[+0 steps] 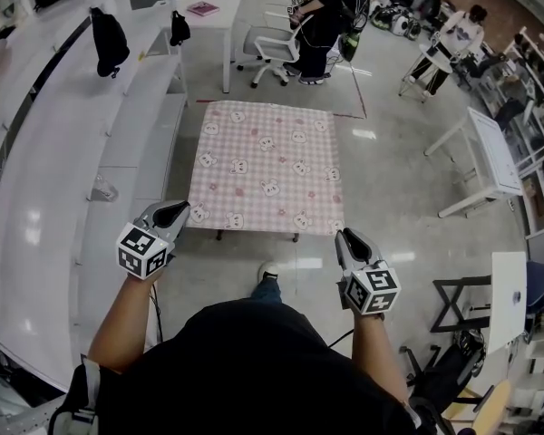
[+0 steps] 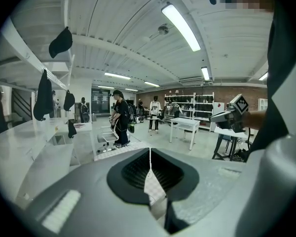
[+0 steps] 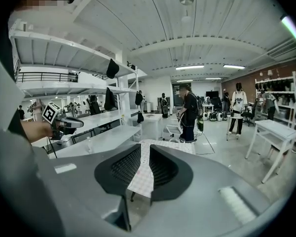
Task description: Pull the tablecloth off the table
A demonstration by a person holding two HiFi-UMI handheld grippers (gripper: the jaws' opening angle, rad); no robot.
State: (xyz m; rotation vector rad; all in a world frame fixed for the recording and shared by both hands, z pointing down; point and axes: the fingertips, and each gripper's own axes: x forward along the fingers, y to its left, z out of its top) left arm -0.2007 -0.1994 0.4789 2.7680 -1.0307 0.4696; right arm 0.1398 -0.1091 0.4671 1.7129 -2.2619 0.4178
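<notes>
The pink checked tablecloth (image 1: 265, 166) with small animal prints lies flat over a small table in the middle of the floor. I hold both grippers short of its near edge. My left gripper (image 1: 177, 211) points at the near left corner, its jaws meeting at the tips with nothing gripped. In the left gripper view (image 2: 149, 154) the cloth (image 2: 152, 187) shows through the slit behind the tips. My right gripper (image 1: 347, 236) points at the near right corner. Its jaws (image 3: 144, 149) stand a narrow gap apart, and the cloth (image 3: 144, 177) shows beyond them.
A long white counter (image 1: 36, 207) with shelves runs along the left. White tables (image 1: 485, 157) stand at the right, with a black folding stand (image 1: 458, 302) near my right side. A white chair (image 1: 272, 48) and seated people (image 1: 322, 16) are beyond the table's far end.
</notes>
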